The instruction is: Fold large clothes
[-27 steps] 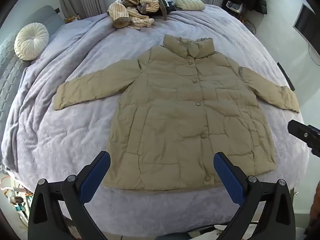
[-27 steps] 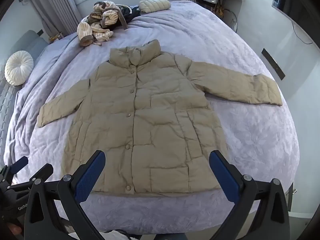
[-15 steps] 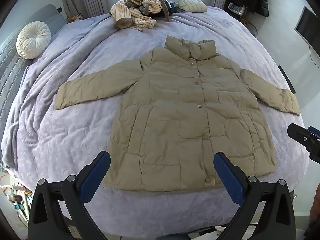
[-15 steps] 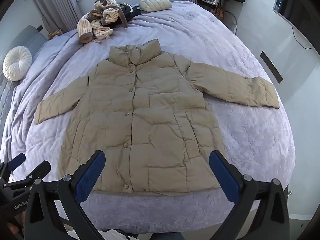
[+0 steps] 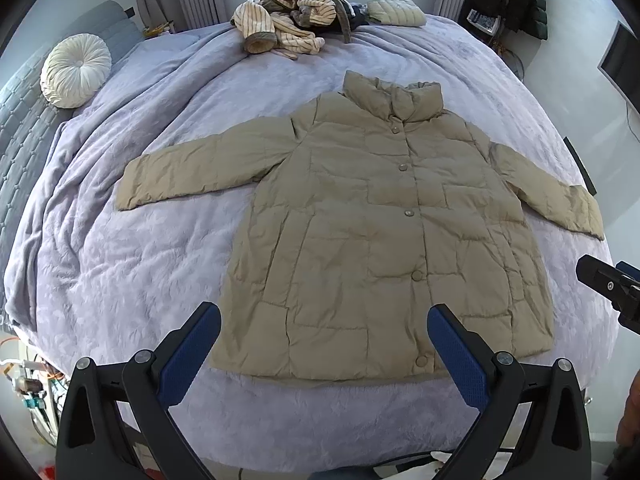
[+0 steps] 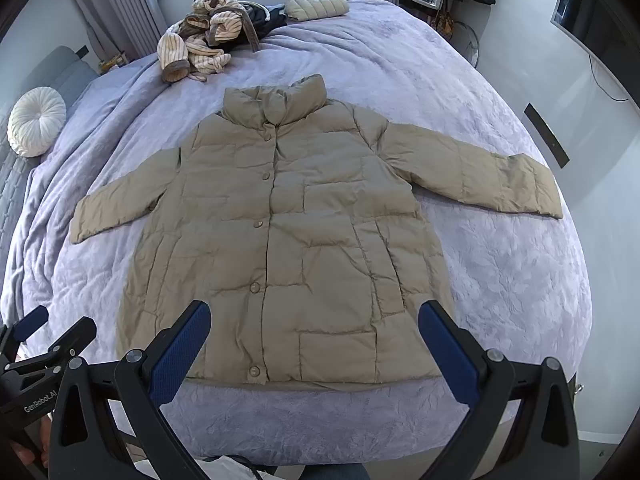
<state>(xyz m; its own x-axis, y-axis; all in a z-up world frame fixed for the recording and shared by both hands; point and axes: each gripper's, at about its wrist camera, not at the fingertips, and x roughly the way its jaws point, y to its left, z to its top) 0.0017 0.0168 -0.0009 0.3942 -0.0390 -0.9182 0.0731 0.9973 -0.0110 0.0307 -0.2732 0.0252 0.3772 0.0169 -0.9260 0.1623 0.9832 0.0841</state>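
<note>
While both tongs (image 5: 323, 344) gape, coat (image 5: 372, 232) flat, hem near bed (image 5: 120, 272) edge

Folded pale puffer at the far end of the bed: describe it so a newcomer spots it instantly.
Start at the lavender bed and go past the spread khaki coat to the far edge. Right of the striped clothes heap sits the cream quilted puffer, the only neatly folded item there.

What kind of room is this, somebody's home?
Most likely a home bedroom. A khaki padded coat lies spread on a bed under a lavender bedspread, with a round white cushion at the far left and a heap of striped clothes by the curtained window.
</note>
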